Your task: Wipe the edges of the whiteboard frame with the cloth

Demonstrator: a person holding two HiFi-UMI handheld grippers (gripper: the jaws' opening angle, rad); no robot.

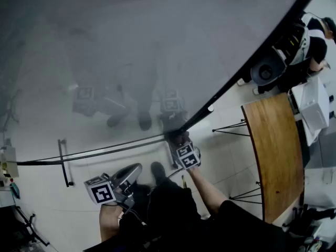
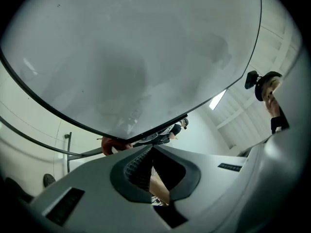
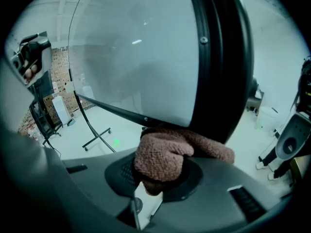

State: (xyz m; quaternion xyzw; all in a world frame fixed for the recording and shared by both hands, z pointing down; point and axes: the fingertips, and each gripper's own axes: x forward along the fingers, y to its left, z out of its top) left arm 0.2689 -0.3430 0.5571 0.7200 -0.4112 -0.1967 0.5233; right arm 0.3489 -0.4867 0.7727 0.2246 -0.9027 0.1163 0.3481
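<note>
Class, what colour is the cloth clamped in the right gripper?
Dusty pinkish-brown cloth, clearest in the right gripper view.

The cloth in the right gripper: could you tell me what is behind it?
Behind the cloth is the whiteboard frame, at its lower corner; the cloth hides whether they touch.

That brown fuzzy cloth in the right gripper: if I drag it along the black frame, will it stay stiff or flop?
The brown fuzzy cloth probably flops: it bulges and folds out of the right gripper. Its loopy pile likely grips rather than slides on the black whiteboard frame. The loose end at right may bunch.
</note>
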